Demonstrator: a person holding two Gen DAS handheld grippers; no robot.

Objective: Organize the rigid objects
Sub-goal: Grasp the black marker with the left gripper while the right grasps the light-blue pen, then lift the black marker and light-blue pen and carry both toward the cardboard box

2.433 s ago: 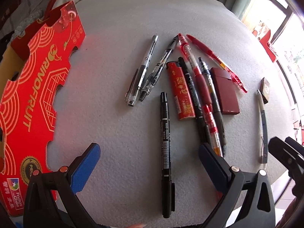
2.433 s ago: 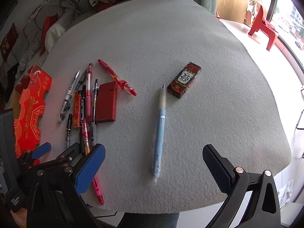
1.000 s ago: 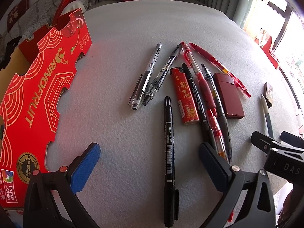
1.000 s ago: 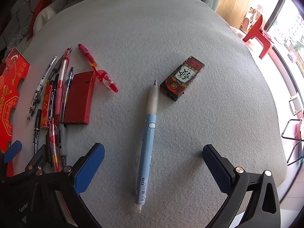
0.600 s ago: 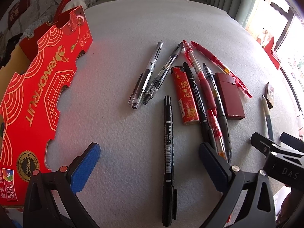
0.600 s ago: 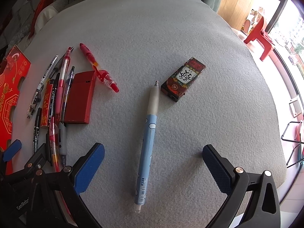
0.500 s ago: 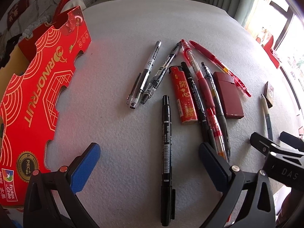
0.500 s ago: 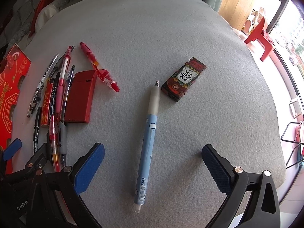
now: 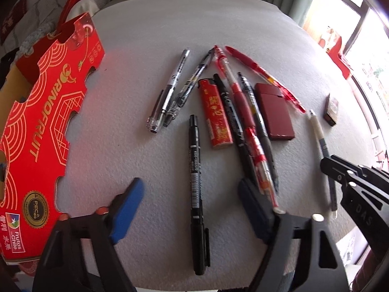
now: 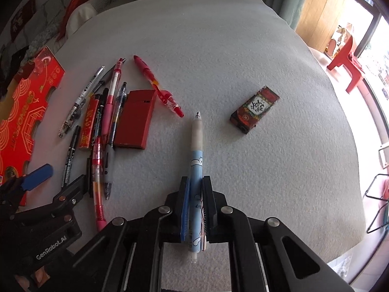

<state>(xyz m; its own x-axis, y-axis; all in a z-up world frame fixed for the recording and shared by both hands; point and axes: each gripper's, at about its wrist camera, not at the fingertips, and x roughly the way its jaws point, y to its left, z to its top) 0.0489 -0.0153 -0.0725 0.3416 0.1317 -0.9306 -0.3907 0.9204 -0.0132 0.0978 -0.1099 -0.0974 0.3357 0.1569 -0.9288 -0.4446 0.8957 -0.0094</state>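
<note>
White foam table point(image 10: 243, 48): right gripper point(image 10: 196, 194) clamps the blue pen point(image 10: 197, 150); left gripper point(image 9: 192, 202), jaws wide apart, straddles the black marker point(image 9: 195, 160).

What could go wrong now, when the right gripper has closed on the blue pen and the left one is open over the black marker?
1. The right gripper holds the blue pen near its rear end, so the long front part may swing or slip when lifted.
2. The left gripper straddles the black marker, but one finger sits close to the red pen; closing might nudge that pen too.
</note>
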